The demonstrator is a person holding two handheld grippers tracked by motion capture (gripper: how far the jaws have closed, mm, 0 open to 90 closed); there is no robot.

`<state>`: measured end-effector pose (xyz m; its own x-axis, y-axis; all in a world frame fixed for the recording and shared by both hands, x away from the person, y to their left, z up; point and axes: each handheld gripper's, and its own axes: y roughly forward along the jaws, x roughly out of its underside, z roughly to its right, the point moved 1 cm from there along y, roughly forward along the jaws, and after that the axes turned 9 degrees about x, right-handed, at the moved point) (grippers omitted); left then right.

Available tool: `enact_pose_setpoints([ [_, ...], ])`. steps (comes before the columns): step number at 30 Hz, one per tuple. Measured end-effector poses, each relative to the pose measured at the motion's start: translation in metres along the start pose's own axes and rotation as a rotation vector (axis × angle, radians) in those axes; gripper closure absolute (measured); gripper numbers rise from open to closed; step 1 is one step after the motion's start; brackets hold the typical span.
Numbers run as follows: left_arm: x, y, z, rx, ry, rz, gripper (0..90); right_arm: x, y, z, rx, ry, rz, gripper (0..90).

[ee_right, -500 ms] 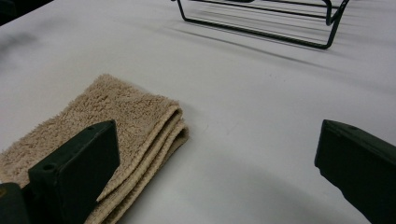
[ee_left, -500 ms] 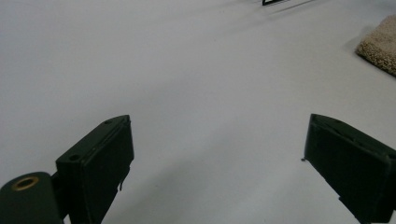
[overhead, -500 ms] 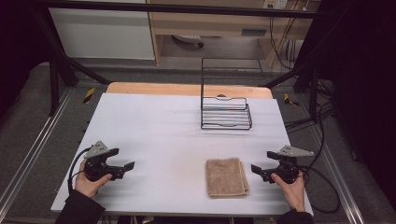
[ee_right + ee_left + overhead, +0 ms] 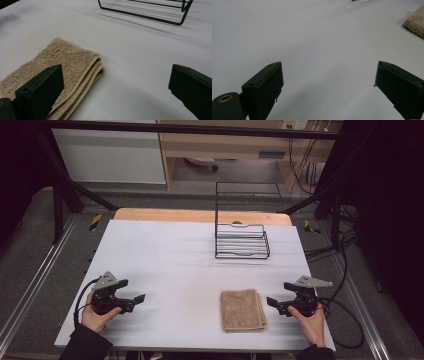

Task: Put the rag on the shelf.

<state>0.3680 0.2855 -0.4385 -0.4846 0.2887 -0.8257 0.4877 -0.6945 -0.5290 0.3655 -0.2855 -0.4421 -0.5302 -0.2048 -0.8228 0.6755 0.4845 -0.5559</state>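
Both grippers, left point(image 4: 141, 297) and right point(image 4: 270, 301), rest unmoved with jaws released; folded towel point(image 4: 242, 309) lies untouched on the desk point(image 4: 170, 255).

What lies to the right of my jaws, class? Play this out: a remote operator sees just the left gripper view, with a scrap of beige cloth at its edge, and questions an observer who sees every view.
Operator: What is that beige scrap?
Observer: A folded towel, lying flat on the white table in the high view.
Operator: Where is the right gripper?
Observer: The right gripper sits just right of the towel, jaws open, apart from it.
Operator: Which towel edge faces it?
Observer: In the right gripper view, the folded edge, showing stacked layers.
Operator: Anything farther back?
Observer: A black wire rack stands beyond the towel, nothing in it.
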Motion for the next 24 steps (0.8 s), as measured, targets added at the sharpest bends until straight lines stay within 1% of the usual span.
enact_pose_setpoints([
  [3,-0.001,0.002,0.002,0.006,-0.002,-0.001,7.7,0.000,0.002,-0.003,-0.006,0.000,-0.006,0.6],
  [5,-0.001,0.003,0.003,0.008,0.005,-0.009,7.6,0.000,0.002,-0.004,-0.007,-0.005,-0.009,0.6],
  [11,-0.002,0.008,0.007,0.017,0.007,-0.015,7.5,-0.003,0.010,-0.013,-0.004,-0.029,-0.037,2.7],
  [15,-0.002,0.009,0.008,0.019,0.010,-0.016,7.2,-0.006,0.015,-0.021,-0.016,-0.044,-0.041,5.0],
  [18,-0.002,0.010,0.009,0.021,0.008,-0.018,7.2,-0.008,0.017,-0.025,-0.016,-0.047,-0.041,7.0],
  [19,-0.002,0.011,0.009,0.021,0.011,-0.021,7.2,-0.009,0.019,-0.027,-0.012,-0.046,-0.045,8.7],
  [21,-0.002,0.011,0.009,0.019,0.011,-0.026,7.3,-0.010,0.024,-0.028,0.003,-0.027,-0.073,18.3],
  [24,-0.002,0.012,0.009,0.018,0.010,-0.027,7.4,-0.009,0.030,-0.029,0.014,-0.016,-0.099,31.2],
])
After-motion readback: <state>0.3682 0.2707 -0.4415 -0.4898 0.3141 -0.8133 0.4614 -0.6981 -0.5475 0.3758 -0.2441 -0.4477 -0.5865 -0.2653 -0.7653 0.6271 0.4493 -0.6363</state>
